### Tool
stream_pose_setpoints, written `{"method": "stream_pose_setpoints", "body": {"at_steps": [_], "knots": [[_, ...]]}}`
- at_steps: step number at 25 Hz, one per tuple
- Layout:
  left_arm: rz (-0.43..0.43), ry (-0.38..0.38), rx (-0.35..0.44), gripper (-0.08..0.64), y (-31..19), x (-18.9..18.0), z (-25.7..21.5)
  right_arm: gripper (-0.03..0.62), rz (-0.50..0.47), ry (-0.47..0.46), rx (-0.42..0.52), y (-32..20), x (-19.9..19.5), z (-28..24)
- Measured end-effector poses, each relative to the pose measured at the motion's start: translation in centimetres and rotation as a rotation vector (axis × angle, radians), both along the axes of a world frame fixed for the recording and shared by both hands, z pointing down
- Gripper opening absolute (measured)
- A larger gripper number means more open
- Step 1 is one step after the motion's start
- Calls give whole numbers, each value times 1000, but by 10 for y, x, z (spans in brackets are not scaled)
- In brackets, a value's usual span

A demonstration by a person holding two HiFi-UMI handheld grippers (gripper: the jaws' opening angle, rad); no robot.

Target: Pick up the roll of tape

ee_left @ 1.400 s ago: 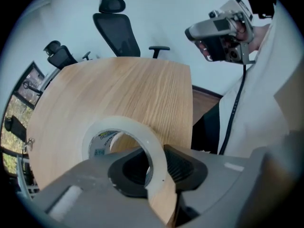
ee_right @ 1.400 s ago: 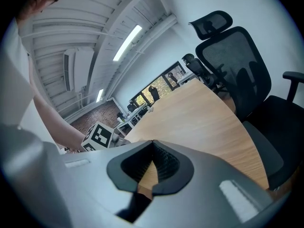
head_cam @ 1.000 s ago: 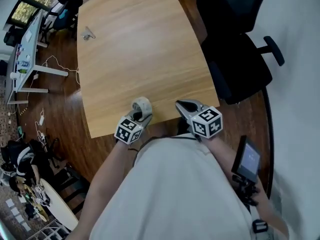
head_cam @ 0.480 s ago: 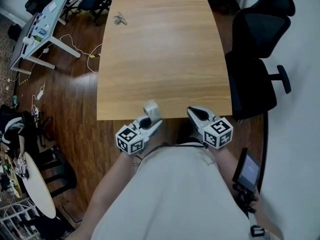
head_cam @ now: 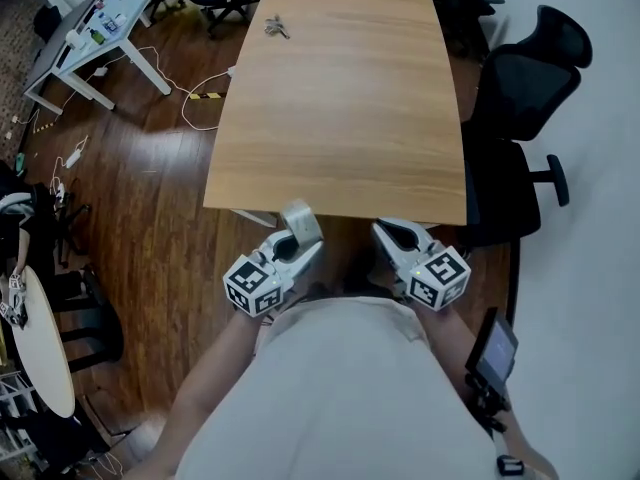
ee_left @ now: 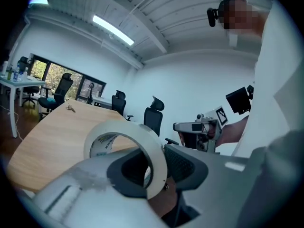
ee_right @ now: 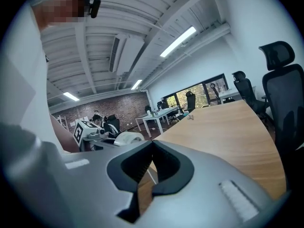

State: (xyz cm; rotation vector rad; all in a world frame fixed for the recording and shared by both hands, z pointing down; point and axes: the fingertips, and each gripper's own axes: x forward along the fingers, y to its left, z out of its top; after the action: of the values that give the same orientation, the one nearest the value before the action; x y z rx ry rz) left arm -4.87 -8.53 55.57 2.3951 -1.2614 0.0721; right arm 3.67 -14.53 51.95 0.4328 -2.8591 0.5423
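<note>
The roll of tape (head_cam: pixel 300 220), a whitish ring, hangs in the air just off the near edge of the wooden table (head_cam: pixel 340 88). My left gripper (head_cam: pixel 298 236) is shut on it. In the left gripper view the roll's wall (ee_left: pixel 154 151) stands pinched between the two dark pads of the left gripper (ee_left: pixel 159 163). Its jaws have just opened a little further, with the roll still between them. My right gripper (head_cam: pixel 386 231) hovers beside it to the right, shut and empty. In the right gripper view its pads meet (ee_right: pixel 153 145), and the roll (ee_right: pixel 128 137) shows off to the left.
A small bunch of keys (head_cam: pixel 275 28) lies at the table's far end. A black office chair (head_cam: pixel 525 78) stands at the table's right side. A white desk (head_cam: pixel 100 23) and floor cables (head_cam: pixel 200 98) are at upper left. A dark device (head_cam: pixel 490 353) hangs by my right hip.
Both grippers have risen and drawn back from the table's near edge toward my body. The roll of tape came up off the table with the left gripper.
</note>
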Motion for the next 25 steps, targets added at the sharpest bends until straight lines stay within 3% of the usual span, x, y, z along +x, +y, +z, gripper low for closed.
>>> {"method": "stream_pose_setpoints", "body": {"at_steps": [10, 25], "knots": [[3, 4, 110, 111, 48, -8, -34, 6, -66, -2, 77, 56, -15, -22], [26, 58, 123, 112, 71, -9, -38, 6, -98, 5, 88, 83, -31, -29]]}}
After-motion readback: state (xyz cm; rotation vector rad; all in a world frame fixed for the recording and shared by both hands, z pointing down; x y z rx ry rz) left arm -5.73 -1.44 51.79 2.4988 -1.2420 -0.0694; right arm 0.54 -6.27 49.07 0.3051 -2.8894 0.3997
